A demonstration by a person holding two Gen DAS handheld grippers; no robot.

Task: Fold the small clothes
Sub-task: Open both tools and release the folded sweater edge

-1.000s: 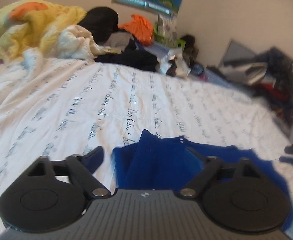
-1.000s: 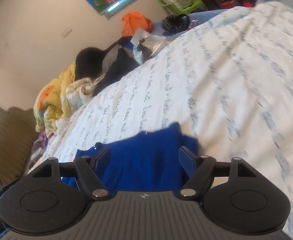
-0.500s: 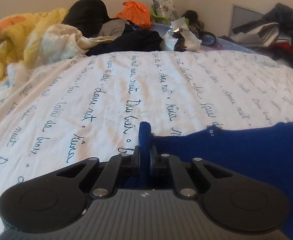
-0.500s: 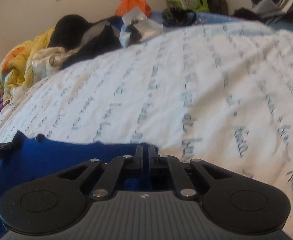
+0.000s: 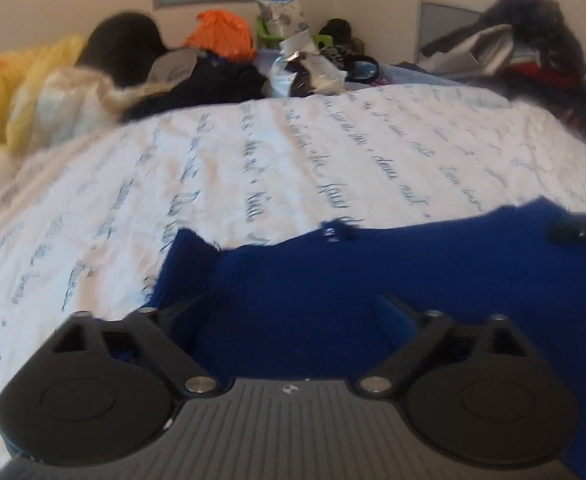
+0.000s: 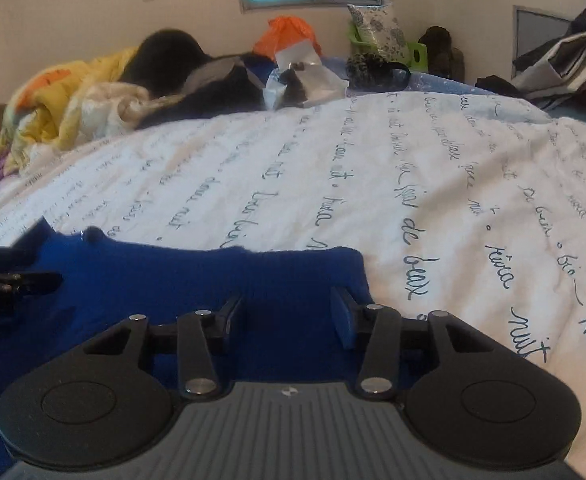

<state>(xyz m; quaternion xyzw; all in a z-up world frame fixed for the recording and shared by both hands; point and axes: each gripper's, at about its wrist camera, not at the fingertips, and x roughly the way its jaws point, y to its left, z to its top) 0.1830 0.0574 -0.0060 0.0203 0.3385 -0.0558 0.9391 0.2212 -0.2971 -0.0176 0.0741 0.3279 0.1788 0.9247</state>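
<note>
Here the blue garment point(image 5: 373, 280) lies flat on the bed point(image 5: 293, 168), along its near edge. The left tongs point(image 5: 289, 312) gape wide over the garment's left part, gripping nothing. The right tongs point(image 6: 289, 312) stand partly open over its right corner, also gripping nothing. Beyond the garment the printed sheet runs bare to a yellow quilt point(image 6: 53, 104) and the piled clothes point(image 6: 213, 84).

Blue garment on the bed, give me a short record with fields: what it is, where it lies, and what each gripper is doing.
item: blue garment, knit
surface: white bedsheet with script print
left gripper: open, over the garment's left part
right gripper: open, over the garment's right end
held: nothing
background: clothes pile by the wall
</note>
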